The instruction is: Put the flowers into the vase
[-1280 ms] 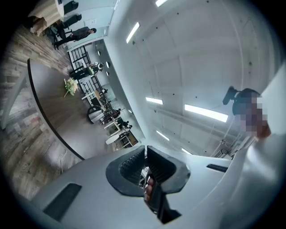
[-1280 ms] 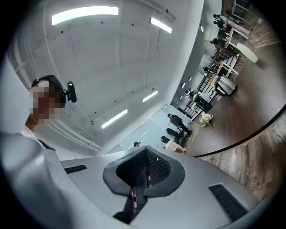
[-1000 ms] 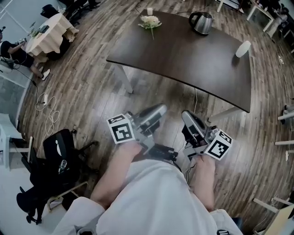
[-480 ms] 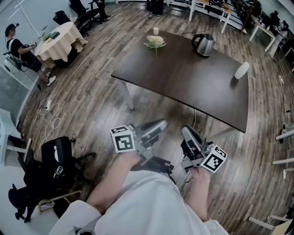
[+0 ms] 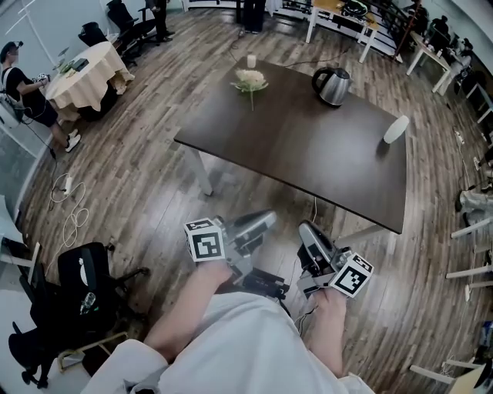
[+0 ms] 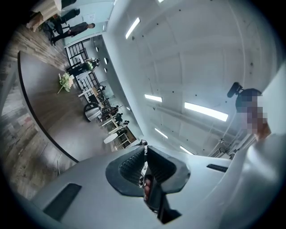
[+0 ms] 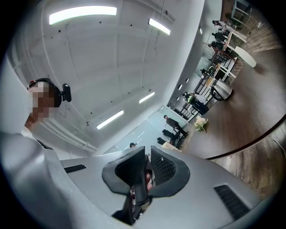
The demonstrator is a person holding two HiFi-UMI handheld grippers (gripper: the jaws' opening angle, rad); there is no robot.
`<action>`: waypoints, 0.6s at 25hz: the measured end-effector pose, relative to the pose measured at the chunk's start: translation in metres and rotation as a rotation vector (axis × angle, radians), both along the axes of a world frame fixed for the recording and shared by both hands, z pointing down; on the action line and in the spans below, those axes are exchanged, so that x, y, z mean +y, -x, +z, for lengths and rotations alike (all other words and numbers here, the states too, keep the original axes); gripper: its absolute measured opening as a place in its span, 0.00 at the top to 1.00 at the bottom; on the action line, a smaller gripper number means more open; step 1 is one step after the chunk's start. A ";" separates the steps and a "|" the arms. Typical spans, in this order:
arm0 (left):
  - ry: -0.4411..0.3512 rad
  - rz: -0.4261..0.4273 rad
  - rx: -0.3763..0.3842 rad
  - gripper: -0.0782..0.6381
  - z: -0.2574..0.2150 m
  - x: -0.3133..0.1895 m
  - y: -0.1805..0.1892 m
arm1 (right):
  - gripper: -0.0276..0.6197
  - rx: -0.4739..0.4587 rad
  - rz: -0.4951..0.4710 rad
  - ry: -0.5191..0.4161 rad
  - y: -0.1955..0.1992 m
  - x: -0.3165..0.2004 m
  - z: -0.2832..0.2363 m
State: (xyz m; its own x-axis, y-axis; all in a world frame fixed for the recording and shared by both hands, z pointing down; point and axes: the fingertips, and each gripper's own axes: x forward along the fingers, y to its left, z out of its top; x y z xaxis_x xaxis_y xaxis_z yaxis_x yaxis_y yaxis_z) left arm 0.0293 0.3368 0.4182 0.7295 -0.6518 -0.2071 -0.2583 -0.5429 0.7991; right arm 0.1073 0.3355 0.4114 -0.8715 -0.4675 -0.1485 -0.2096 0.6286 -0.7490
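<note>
Ahead, dark table (image 5: 308,146) bearing flowers (image 5: 251,79), kettle (image 5: 333,85), plank floor (image 5: 139,192).

Matt dark wooden table (image 5: 308,154), shiny metal kettle (image 5: 333,85)

This looks like a large open lab or office hall set up for trials. It has a wood-plank floor (image 5: 139,177), a white ceiling (image 6: 187,53) with strip lights (image 6: 205,111), desks (image 5: 337,9) along the far side and black office chairs (image 5: 123,15). A dark table (image 5: 308,146) carries flowers (image 5: 251,78) and a kettle (image 5: 333,85). A round table (image 5: 81,77) wears a cream cloth, and cables (image 5: 69,215) lie loose on the floor.
</note>
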 end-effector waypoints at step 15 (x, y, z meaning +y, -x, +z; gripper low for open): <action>-0.005 0.025 0.080 0.86 -0.002 -0.114 0.068 | 0.92 0.093 -0.027 0.013 0.084 -0.108 -0.001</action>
